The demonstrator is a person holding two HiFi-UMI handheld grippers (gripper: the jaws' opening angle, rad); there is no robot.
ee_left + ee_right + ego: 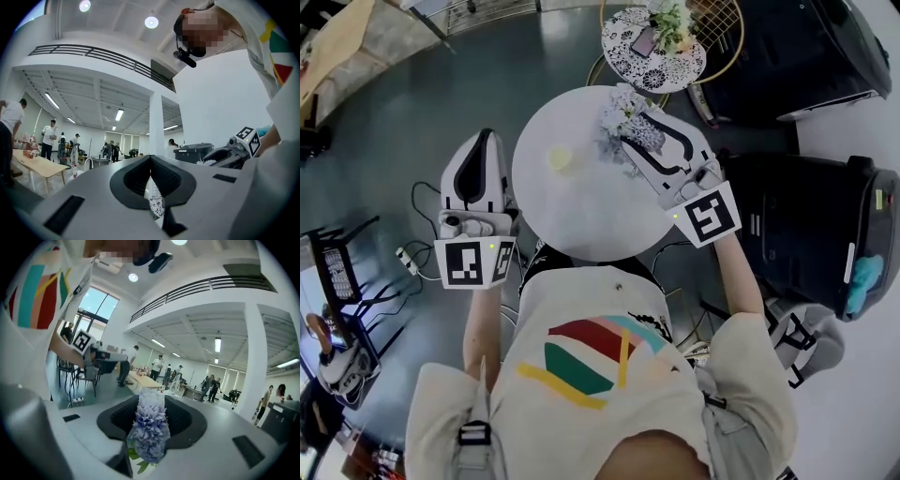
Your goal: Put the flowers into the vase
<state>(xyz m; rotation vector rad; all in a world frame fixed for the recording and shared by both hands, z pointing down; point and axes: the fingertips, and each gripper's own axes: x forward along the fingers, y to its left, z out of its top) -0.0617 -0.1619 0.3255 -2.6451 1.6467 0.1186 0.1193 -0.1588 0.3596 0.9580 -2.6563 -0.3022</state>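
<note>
Head view is showing me both grippers over and beside a round white table (581, 220). The right gripper (639, 128) is reaching in over the far right part of the tabletop, and its jaws are clamping a lavender flower spike (621, 112). Right gripper view is confirming this: the flower spike (151, 427) is sitting upright between the dark pads, filling the gap, with green leaves showing at its base. The jaws are standing at a medium width around it.

The left gripper (485, 139) is hovering just off the table's left edge. In the left gripper view its jaws (150, 158) are meeting at the tips, leaving only a thin slit lower down, and I am seeing nothing between them.

A small pale yellow round object (560, 157) is resting on the tabletop, left of the flower and apart from it. I cannot tell whether it is the vase.

Beyond the table, a lace-patterned side table (628, 47) is carrying a bouquet (670, 23).
</note>
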